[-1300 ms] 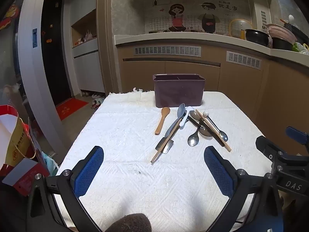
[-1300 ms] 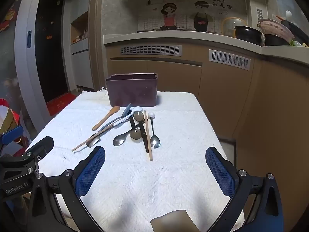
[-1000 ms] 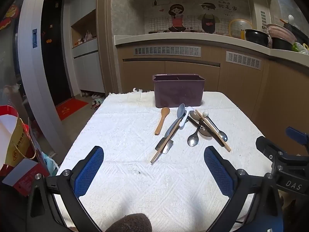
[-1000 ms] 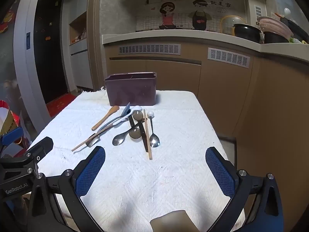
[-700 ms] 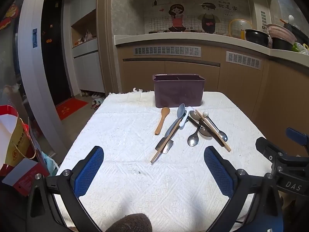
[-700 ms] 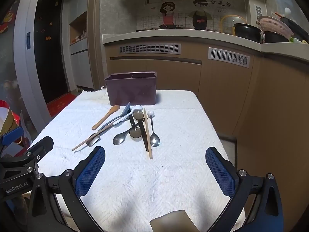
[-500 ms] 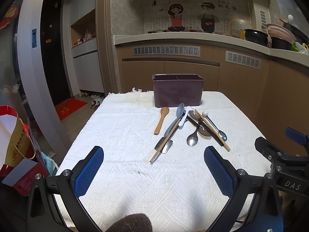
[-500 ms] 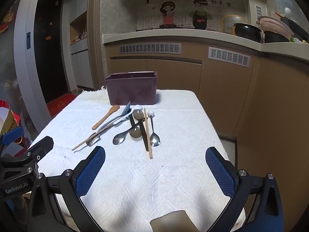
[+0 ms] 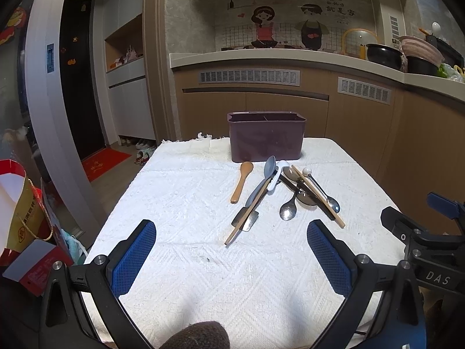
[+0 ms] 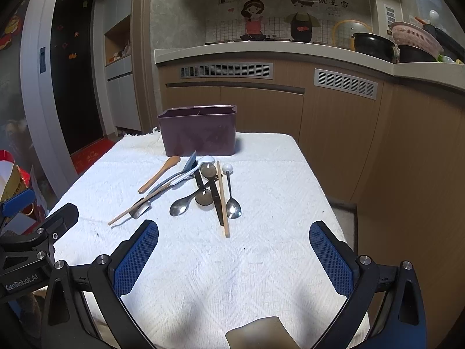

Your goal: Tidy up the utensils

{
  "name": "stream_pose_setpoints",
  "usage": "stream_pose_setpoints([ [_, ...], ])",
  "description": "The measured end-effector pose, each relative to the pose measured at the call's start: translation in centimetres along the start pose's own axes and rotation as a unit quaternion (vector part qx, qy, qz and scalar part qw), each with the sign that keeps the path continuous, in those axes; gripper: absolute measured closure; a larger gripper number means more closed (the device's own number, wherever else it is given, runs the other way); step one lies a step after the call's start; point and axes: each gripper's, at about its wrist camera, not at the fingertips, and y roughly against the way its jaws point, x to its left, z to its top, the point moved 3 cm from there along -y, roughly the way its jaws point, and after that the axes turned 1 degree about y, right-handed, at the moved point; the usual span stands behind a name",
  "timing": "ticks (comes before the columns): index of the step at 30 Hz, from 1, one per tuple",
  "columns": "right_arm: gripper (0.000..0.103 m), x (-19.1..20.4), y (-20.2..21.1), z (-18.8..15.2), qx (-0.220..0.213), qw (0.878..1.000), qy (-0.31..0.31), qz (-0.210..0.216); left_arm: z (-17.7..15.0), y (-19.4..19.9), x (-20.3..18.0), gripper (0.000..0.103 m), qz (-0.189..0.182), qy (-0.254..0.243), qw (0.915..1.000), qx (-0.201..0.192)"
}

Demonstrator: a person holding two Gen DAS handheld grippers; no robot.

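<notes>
Utensils (image 9: 279,192) piled before purple bin (image 9: 266,136), white cloth (image 9: 203,261) underneath

A white woven cloth (image 9: 186,192) covers the counter (image 10: 315,180) in the foreground. Behind it runs a tan cabinet front (image 9: 261,107) with slatted grey vents (image 9: 249,75) under a pale worktop (image 9: 284,56). The wall above carries a white tile panel with two cartoon cooks (image 10: 276,20). On the right of the worktop stand a black pot (image 9: 383,53) and a pink colander (image 9: 420,48). To the left are a dark door (image 9: 80,81), a red doormat (image 9: 106,160) and white cupboards (image 9: 130,107).
</notes>
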Motion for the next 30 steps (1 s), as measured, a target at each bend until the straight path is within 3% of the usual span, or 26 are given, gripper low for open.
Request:
stream_pose_setpoints([
  [30, 0.0, -0.09, 0.16, 0.11, 0.0, 1.0, 0.003, 0.002, 0.06, 0.31, -0.13, 0.0, -0.003, -0.002, 1.0, -0.002],
])
